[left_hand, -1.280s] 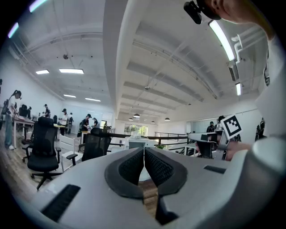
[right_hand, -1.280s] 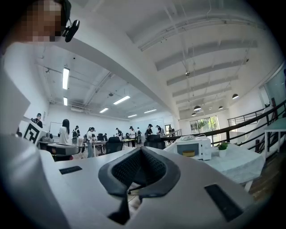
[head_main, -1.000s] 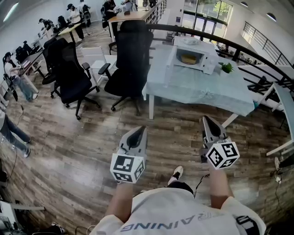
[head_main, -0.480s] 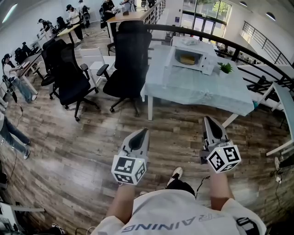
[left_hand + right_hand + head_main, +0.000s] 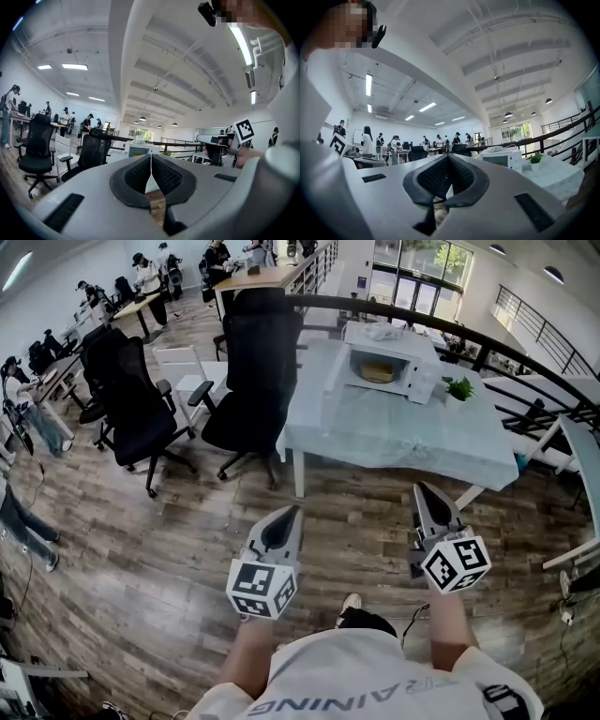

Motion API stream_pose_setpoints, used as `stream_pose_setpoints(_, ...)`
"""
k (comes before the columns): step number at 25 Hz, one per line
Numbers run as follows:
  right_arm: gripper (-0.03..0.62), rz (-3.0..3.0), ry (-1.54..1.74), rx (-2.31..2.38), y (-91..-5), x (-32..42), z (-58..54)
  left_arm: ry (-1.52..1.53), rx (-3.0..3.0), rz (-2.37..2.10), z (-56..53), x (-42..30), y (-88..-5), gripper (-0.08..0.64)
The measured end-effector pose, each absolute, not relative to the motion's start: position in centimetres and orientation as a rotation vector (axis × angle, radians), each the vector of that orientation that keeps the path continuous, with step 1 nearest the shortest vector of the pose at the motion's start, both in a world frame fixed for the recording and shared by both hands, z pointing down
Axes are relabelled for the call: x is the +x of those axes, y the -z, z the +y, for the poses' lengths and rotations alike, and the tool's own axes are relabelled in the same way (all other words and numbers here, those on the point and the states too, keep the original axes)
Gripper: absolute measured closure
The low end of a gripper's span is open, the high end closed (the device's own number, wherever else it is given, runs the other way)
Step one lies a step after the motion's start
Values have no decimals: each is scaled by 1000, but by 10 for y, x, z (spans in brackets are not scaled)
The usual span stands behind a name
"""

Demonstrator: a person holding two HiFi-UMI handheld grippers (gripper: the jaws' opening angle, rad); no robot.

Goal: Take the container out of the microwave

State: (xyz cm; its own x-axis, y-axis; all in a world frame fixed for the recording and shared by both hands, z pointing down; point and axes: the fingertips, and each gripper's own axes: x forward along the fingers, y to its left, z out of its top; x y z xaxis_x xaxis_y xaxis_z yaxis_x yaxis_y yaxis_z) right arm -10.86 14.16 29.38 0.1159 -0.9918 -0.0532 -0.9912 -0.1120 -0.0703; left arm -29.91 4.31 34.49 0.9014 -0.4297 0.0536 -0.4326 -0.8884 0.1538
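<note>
A white microwave [image 5: 392, 357] stands at the far side of a table [image 5: 403, 432] covered with a pale blue cloth. Its door hangs open to the left, and a yellowish container [image 5: 378, 371] shows inside. Both grippers are held low over the wooden floor, well short of the table. My left gripper [image 5: 290, 510] is shut with nothing in it, and so is my right gripper [image 5: 420, 487]. The microwave [image 5: 139, 149] shows small beyond the left jaws in the left gripper view. In the right gripper view the microwave [image 5: 502, 157] lies right of the closed jaws.
Black office chairs [image 5: 251, 371] [image 5: 139, 413] and a white chair [image 5: 183, 376] stand left of the table. A small green plant [image 5: 459, 387] sits beside the microwave. A dark railing [image 5: 525, 348] curves behind, another table [image 5: 583, 460] is at the right, and people work at desks [image 5: 141, 296] far left.
The table and microwave have come slightly nearer and lower in the head view as the person steps forward. Both grippers stay shut and keep their places.
</note>
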Motion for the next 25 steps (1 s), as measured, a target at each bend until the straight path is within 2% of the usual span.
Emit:
stream_pose_setpoints(16,571,2099,27,-2272,-320,88,100,-107,2929,-701,-7,-92,-357,525)
stream_pose_setpoints(25,571,2099,85,-2310,-347,147,85,-149,2930,-624,-29,-15,-373,525)
